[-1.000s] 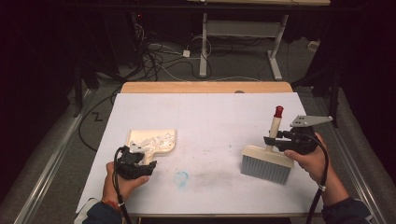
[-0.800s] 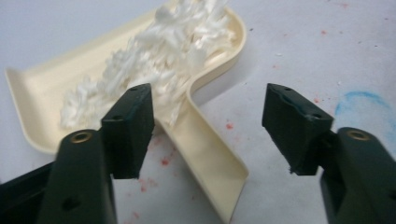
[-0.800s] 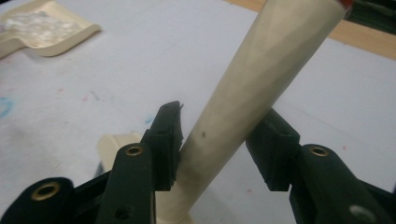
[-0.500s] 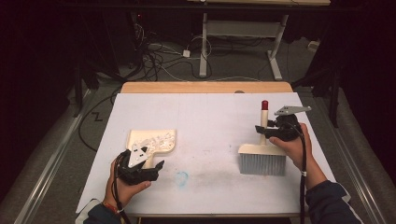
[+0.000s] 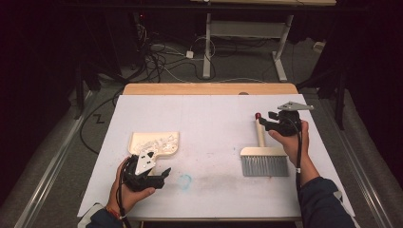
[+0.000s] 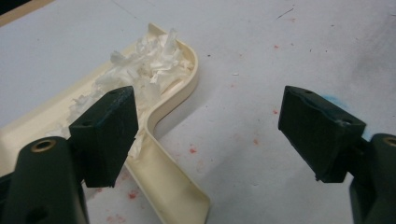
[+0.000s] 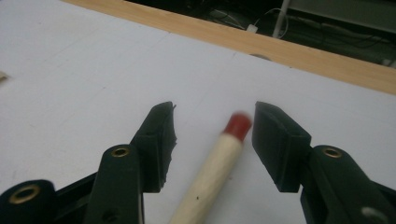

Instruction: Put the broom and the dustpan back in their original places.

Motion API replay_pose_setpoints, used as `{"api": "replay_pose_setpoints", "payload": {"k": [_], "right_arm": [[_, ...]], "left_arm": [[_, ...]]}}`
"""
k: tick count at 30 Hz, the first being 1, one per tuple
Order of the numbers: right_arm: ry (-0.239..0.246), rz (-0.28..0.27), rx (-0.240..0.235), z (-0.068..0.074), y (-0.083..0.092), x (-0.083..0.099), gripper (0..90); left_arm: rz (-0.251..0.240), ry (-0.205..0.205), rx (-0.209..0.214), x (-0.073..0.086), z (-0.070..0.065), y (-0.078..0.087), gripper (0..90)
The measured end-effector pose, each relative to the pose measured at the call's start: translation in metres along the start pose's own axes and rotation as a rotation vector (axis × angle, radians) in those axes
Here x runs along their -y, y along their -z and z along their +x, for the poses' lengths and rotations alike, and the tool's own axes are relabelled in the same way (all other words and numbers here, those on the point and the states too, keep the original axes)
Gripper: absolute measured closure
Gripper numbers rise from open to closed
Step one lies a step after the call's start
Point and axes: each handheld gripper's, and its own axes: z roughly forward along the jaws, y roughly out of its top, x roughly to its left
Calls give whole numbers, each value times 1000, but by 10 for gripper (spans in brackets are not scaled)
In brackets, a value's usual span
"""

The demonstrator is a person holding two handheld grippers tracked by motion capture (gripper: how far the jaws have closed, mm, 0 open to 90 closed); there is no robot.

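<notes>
Cream dustpan (image 5: 154, 142), white shreds (image 6: 144, 60); brush (image 5: 264, 159): grey bristles, red-tipped handle.

It looks like a lab: a white-covered table (image 5: 214, 109) in a dark room, cables (image 5: 161, 57) on the floor behind.

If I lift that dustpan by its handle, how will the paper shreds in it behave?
The shreds look light and loosely heaped, so they would probably slide or flutter out if the dustpan tilts. The pan looks like stiff plastic with a low rim, so it likely stays rigid.

From my right gripper view, the brush handle (image 7: 212, 175) leaves the bottom edge; its red tip (image 7: 238, 125) is blurred.
</notes>
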Motion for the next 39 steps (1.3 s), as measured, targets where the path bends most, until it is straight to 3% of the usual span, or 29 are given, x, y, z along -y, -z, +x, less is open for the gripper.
{"api": "replay_pose_setpoints", "payload": {"k": [11,14,29,32,39], "right_arm": [[21,-57,51,6,6,-2,367],[27,-74,96,11,8,-1,337],[48,-162,111,29,25,-7,198],[59,-173,90,33,27,-8,198],[81,-197,91,43,35,-10,211]], "left_arm": [[-2,-12,-13,3,-1,-1,194],[0,-17,-14,3,-1,0,194],[5,-45,-35,3,-4,1,191],[5,-46,-36,4,-3,1,190],[-2,-62,-35,3,-3,1,190]]}}
